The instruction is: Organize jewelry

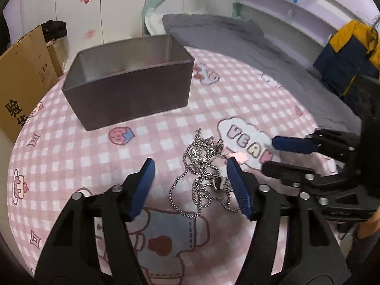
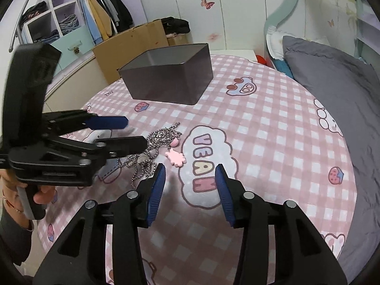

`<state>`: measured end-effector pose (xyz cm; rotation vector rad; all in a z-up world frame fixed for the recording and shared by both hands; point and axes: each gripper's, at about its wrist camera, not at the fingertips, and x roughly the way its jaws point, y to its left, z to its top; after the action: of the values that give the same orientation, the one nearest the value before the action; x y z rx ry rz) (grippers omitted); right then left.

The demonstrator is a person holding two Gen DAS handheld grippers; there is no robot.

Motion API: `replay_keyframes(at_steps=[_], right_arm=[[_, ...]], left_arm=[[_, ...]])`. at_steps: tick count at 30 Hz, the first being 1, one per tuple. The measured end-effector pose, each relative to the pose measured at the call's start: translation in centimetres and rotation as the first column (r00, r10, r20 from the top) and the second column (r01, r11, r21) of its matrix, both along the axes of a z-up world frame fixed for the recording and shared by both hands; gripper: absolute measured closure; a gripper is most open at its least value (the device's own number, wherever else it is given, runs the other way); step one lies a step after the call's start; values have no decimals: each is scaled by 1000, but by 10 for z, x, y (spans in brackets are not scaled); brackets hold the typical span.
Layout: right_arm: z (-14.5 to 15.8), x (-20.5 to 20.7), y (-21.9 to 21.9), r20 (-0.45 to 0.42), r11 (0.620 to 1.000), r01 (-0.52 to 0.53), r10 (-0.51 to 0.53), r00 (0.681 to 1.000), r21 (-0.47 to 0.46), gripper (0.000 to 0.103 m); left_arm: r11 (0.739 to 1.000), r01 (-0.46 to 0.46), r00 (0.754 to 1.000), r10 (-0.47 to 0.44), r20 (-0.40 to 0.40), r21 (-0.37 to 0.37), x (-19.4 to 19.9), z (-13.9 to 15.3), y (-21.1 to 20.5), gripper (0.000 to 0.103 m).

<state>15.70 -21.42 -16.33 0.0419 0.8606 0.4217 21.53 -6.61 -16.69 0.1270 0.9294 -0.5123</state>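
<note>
Only the right wrist view shows the small flat pink charm (image 2: 176,157) lying just beside the tangled silver chain necklaces (image 2: 152,149), along with a wardrobe of hanging clothes (image 2: 102,11) and the person's hand (image 2: 39,194) around the left gripper's handle; in the left wrist view that charm is a blurred pink smear at the fingertip. Only the left wrist view shows a dark oval pendant (image 1: 218,183) inside the heap of tangled silver chain necklaces (image 1: 201,173) and a yellow-and-navy jacket (image 1: 351,52) at the far right. The chains lie in a loose knotted pile on the pink checked cartoon-print bedspread (image 1: 71,156), well in front of the open, dark grey rectangular box (image 1: 128,95), which sits farther back on the bed. The left gripper (image 1: 190,166) hangs low over the pile with its blue-padded fingers spread wide to either side of it, gripping nothing. The right gripper (image 2: 190,171) stands just right of the pile, also wide and empty.
</note>
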Motion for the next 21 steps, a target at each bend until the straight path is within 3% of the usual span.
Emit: replay_keyframes(at_steps=[5,9,21], right_arm=[[-2,1,-4,-5,1000,1,-1,1000,15,61],[-1,4,-2,3,1000,-6,6,1000,14,60],[1,20,41,45,990,-112,116,992,-90,60]], left_arm=[[999,0,1000,1,-16,48,4,-11,-7,55],[993,10,1000,-12,19,115,-1,-13,-11,66],[995,-8,1000,7,14,98,-13,-13,23,66]])
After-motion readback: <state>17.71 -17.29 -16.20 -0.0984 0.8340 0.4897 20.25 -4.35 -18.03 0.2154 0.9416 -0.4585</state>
